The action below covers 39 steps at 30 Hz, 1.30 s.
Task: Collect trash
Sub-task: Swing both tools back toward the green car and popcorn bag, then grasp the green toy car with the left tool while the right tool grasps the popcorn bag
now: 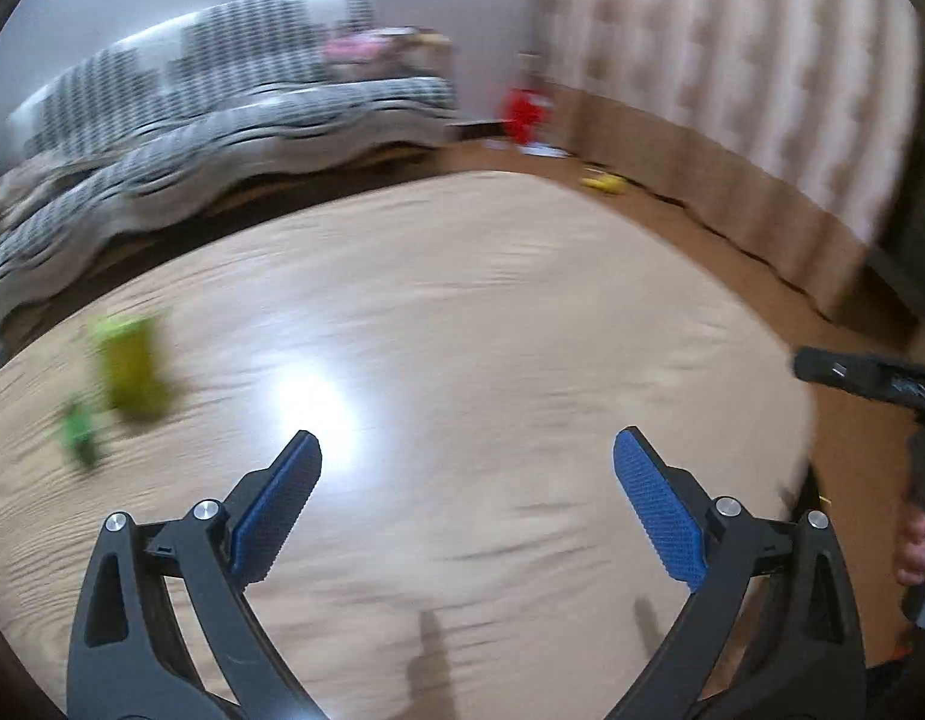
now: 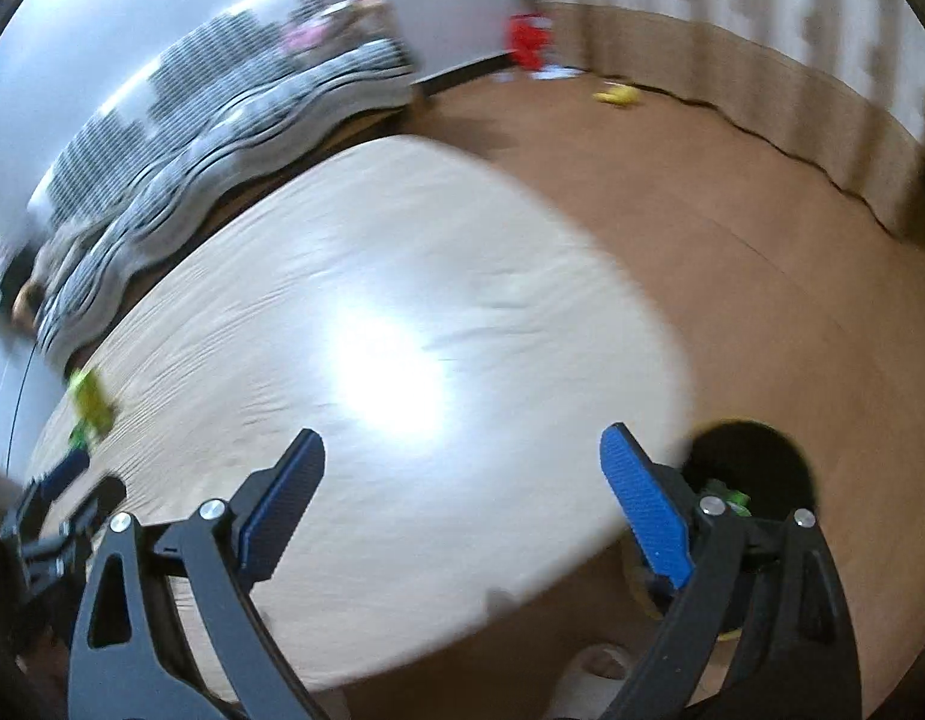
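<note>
A yellow-green wrapper (image 1: pixel 132 369) and a smaller green scrap (image 1: pixel 78 435) lie on the light wooden table (image 1: pixel 462 312), blurred, left of my left gripper (image 1: pixel 465 468), which is open and empty above the table. In the right wrist view the same wrapper (image 2: pixel 91 399) and scrap (image 2: pixel 79 435) lie at the table's far left. My right gripper (image 2: pixel 462 462) is open and empty over the table's right end (image 2: pixel 462 276). A dark bin (image 2: pixel 756 468) with green trash (image 2: pixel 729 495) inside stands on the floor beside the table, behind the right finger.
A striped sofa (image 1: pixel 222 114) runs along the table's far side. A red object (image 1: pixel 525 111) and a yellow item (image 1: pixel 606 183) lie on the brown floor by the curtain (image 1: pixel 732 90). The right gripper (image 1: pixel 870 378) shows at the left view's right edge.
</note>
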Available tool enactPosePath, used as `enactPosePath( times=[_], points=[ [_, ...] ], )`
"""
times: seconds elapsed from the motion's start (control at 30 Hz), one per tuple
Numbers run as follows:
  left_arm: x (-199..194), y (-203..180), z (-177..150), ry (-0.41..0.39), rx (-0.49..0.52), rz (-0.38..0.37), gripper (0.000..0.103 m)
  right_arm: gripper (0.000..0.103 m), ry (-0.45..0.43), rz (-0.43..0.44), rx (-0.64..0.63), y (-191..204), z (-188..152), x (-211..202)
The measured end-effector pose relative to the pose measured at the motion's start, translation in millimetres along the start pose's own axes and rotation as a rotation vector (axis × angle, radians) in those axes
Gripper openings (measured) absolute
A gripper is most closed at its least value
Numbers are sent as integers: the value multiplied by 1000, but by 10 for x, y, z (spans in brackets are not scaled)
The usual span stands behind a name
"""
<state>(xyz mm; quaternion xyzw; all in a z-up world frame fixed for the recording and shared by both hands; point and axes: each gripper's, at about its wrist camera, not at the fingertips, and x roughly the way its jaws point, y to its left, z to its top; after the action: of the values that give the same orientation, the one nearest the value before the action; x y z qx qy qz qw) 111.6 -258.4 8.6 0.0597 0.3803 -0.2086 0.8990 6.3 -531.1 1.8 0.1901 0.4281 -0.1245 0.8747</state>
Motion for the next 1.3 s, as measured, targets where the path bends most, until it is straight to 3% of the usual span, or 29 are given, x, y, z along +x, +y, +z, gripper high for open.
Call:
enactPosePath(
  times=[0.1,0.2,0.3,0.4,0.67,0.93,1.03,1.1,1.13,1.3],
  points=[
    [-131,798,-34,-4,-114,94,95,90,19,47,-96,689,-35,157],
    [-181,1366,-97,5,-202,168,95,90,43,89,-189,1346,-108,342],
    [-204,1805,-197,13,-246,233,95,90,67,110,-270,1890,-182,526],
    [-179,2158,-283,33,-306,251,95,90,92,123,-328,2301,-263,709],
    [214,2479,-250,70,-403,253,95,90,148,150,-373,2731,-379,1037],
    [535,2563,-169,102,-386,287,94,90,154,144,-452,3112,-416,1288],
    [543,2574,-144,91,-363,290,75,90,156,161,-476,3237,-405,1357],
    [518,2584,-144,87,-352,285,46,90,158,183,-481,3326,-388,1403],
    [504,2602,-151,88,-345,286,41,90,158,195,-479,3372,-383,1432],
    [383,2751,-231,101,-345,275,36,95,140,242,-468,3629,-349,1558]
  ],
)
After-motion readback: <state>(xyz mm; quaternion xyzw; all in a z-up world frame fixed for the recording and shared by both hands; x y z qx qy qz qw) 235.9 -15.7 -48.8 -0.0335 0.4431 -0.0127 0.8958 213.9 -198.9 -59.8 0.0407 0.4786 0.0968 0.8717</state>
